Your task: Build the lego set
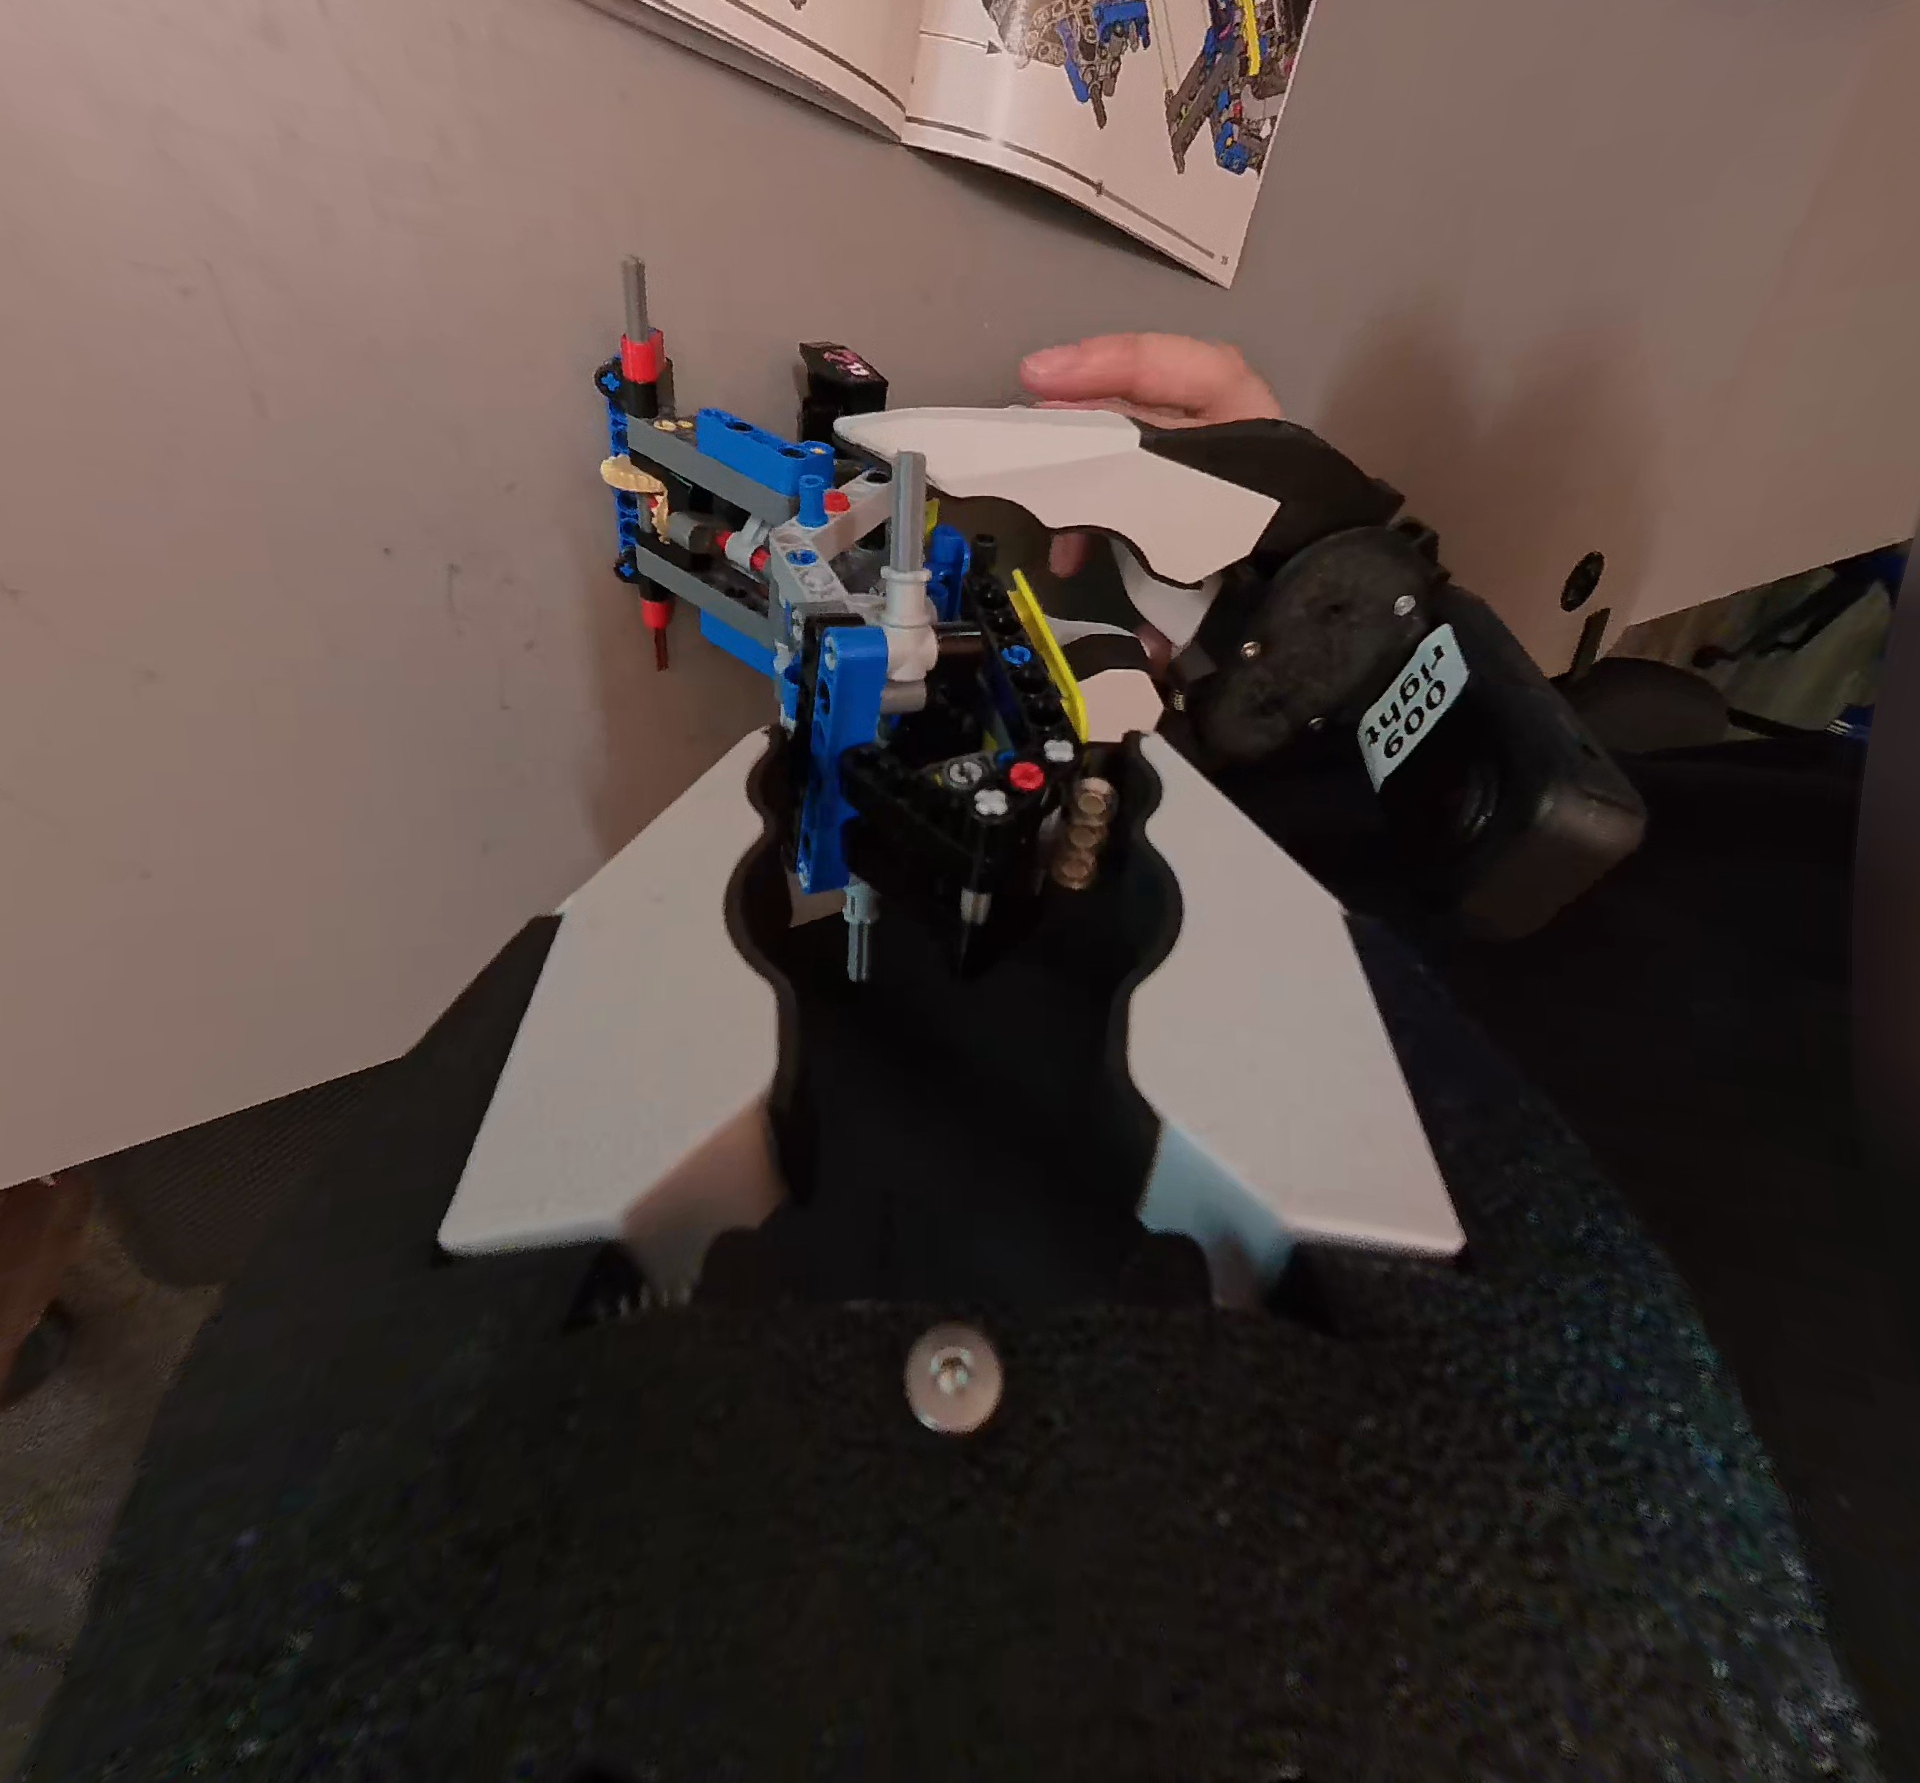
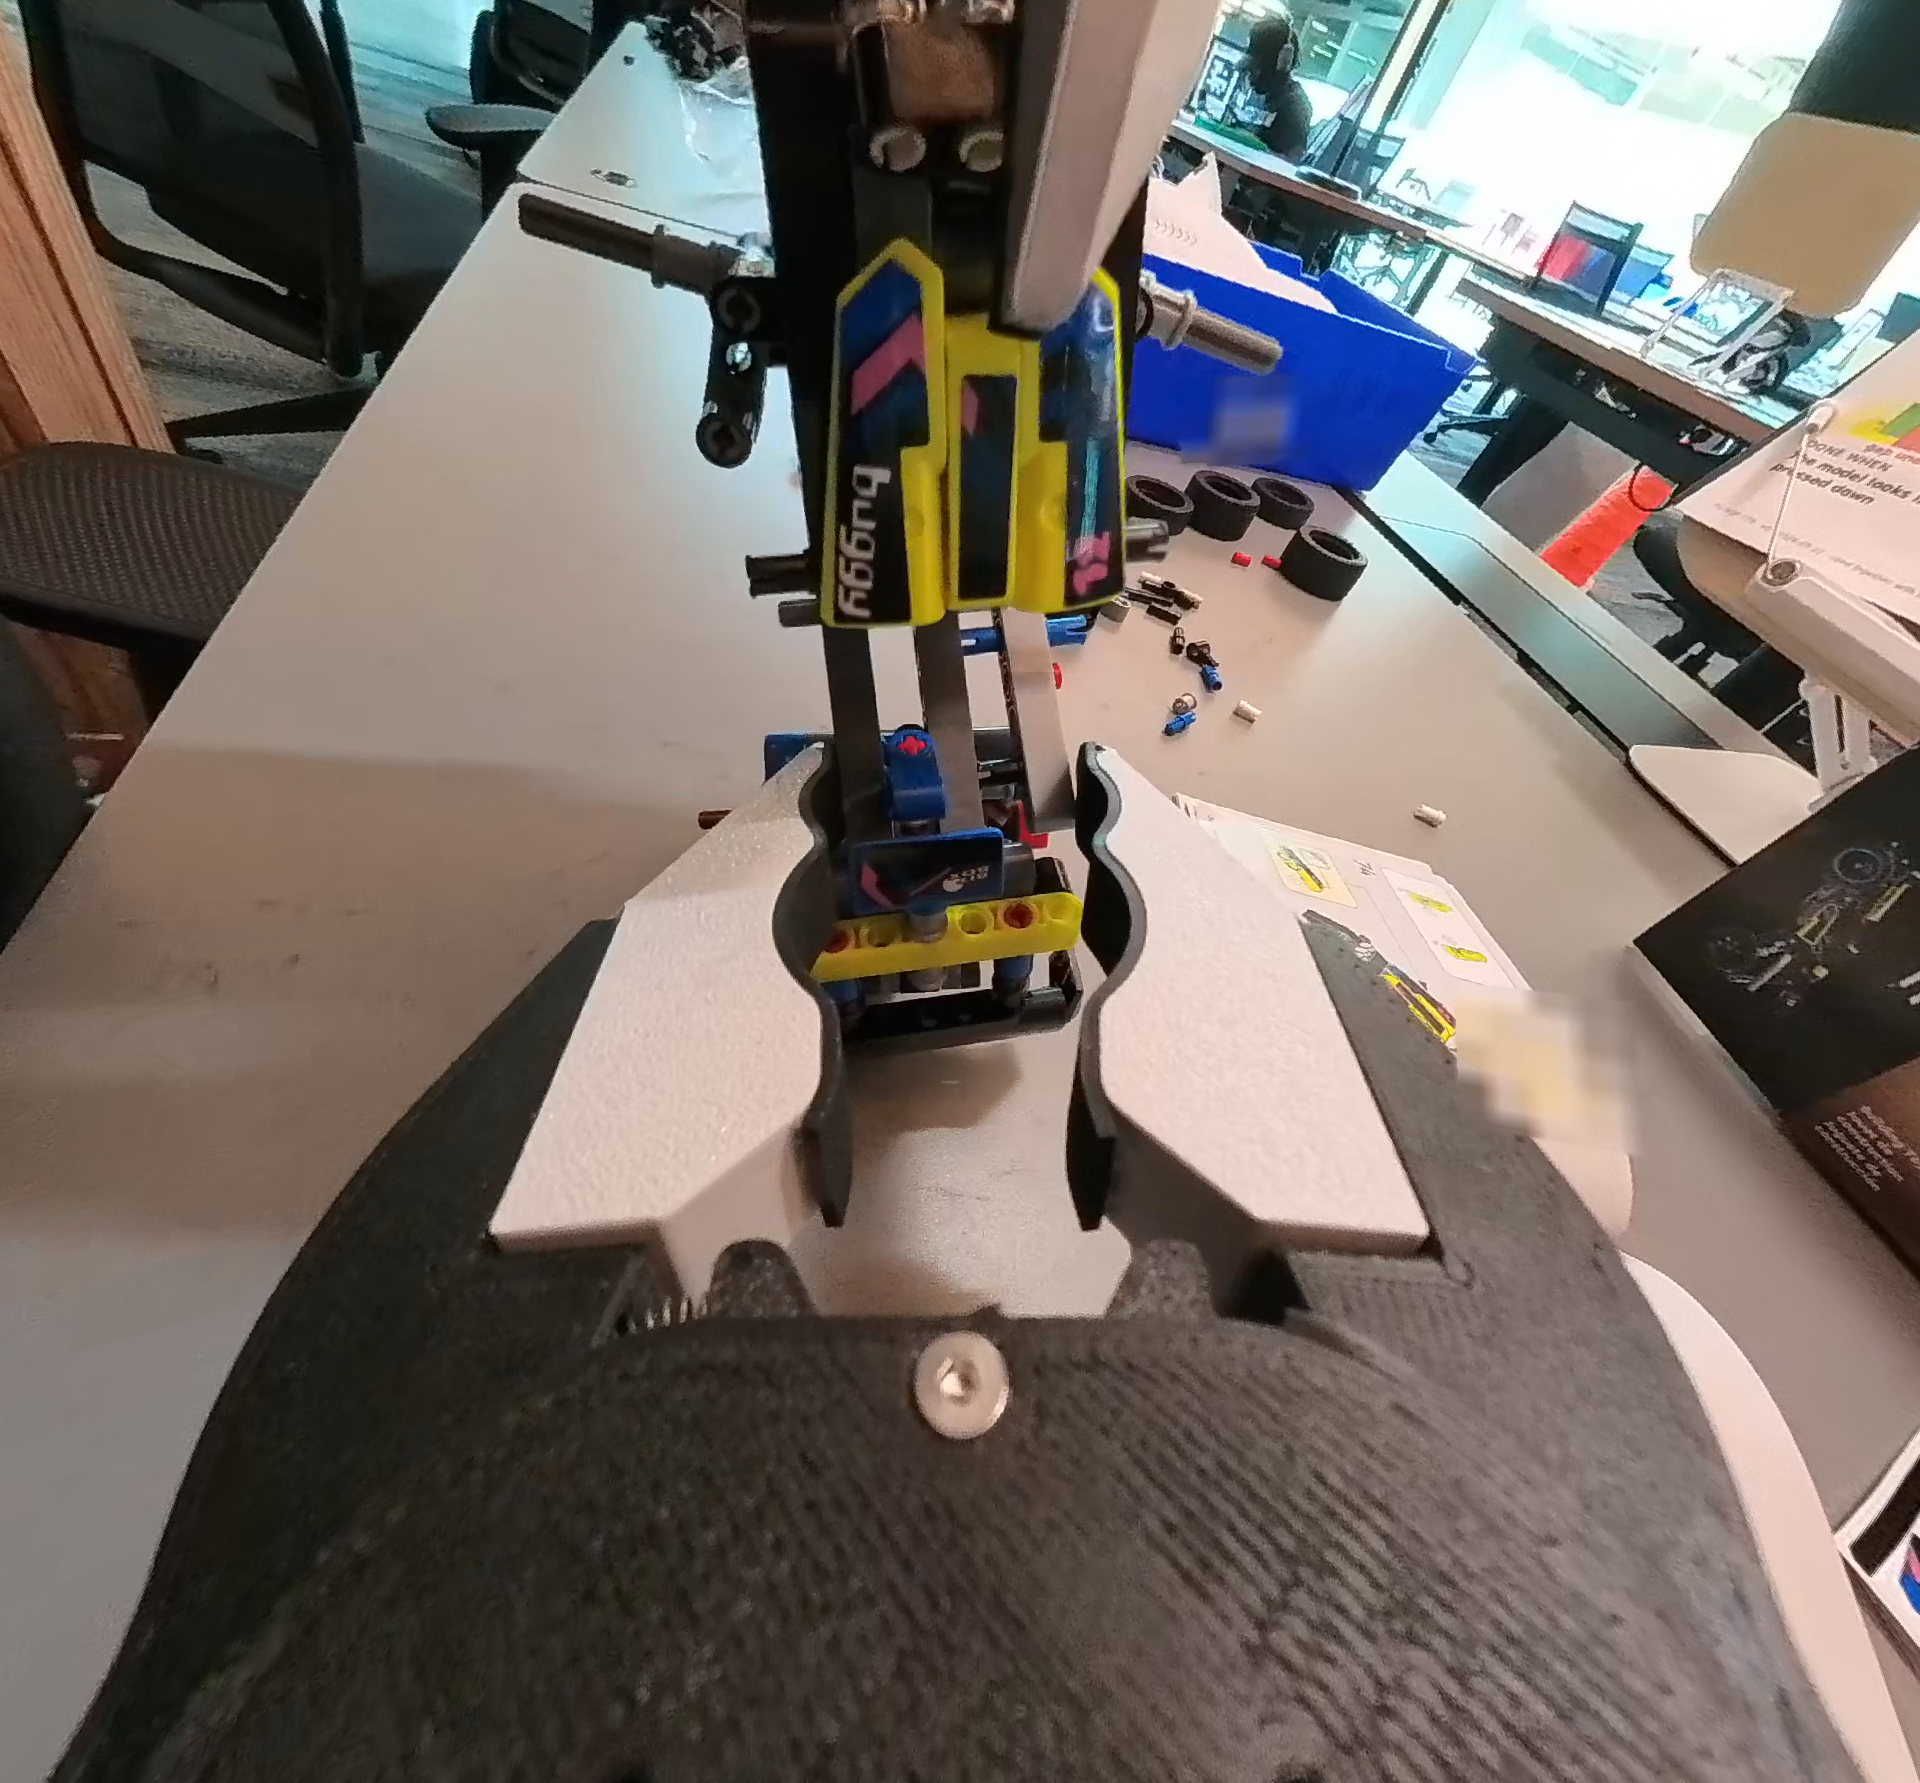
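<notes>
Model (image 2: 971,445): you hold glossy plastic, its yellow panels stickered
Fingers (image 2: 665,1037): your matt white plastic, finely grained
Gripper body (image 2: 935,1577): rough black printed plastic, metal screw
Booklet (image 1: 1039,19): smooth paper
Table (image 2: 416,694): matt, scuffed

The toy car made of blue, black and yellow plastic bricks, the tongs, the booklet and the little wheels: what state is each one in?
Blue, black and yellow plastic brick car: half built, no wheels on, held off the table.
Left tongs: closed on the car's black end.
Right tongs: closed on the car's yellow-beamed end.
Paper instruction booklet: lying open.
Black rubber tyres: loose on the grey table.
</notes>
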### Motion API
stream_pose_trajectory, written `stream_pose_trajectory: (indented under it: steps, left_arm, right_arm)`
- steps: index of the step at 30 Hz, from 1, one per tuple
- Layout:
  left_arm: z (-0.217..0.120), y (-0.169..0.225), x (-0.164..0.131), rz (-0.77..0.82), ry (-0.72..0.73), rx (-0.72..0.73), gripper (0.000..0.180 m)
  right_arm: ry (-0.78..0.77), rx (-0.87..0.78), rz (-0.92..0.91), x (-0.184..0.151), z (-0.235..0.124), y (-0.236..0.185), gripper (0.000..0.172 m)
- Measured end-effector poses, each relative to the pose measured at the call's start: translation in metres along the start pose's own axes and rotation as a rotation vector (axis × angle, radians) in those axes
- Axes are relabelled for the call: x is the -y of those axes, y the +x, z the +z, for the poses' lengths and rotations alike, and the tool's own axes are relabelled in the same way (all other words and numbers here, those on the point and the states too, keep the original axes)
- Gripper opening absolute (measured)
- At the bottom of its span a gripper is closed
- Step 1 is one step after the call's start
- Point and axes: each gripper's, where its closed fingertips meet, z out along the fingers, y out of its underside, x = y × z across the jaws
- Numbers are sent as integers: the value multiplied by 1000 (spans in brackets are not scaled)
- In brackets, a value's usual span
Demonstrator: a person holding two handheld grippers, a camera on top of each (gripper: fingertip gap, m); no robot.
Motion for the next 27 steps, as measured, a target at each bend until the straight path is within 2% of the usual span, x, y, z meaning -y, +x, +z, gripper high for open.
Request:
stream_pose_trajectory:
  steps: [4, 17, 22, 27]
  left_arm:
    - [0, 0, -1, 12, 7, 32, 60]
    - [-2, -5, -1, -15, 12, 5, 61]
    - [-2, -5, -3, 16, 11, 13, 61]
    - [1, -6, -7, 130, -12, 28, 62]
  right_arm:
    - [-1, 17, 7, 0, 0, -1, 41]
    - [-9, 31, 2, 0, 2, -6, 37]
    - [-11, 32, 3, 0, 2, -6, 37]
    - [-9, 29, 5, 0, 2, -6, 37]
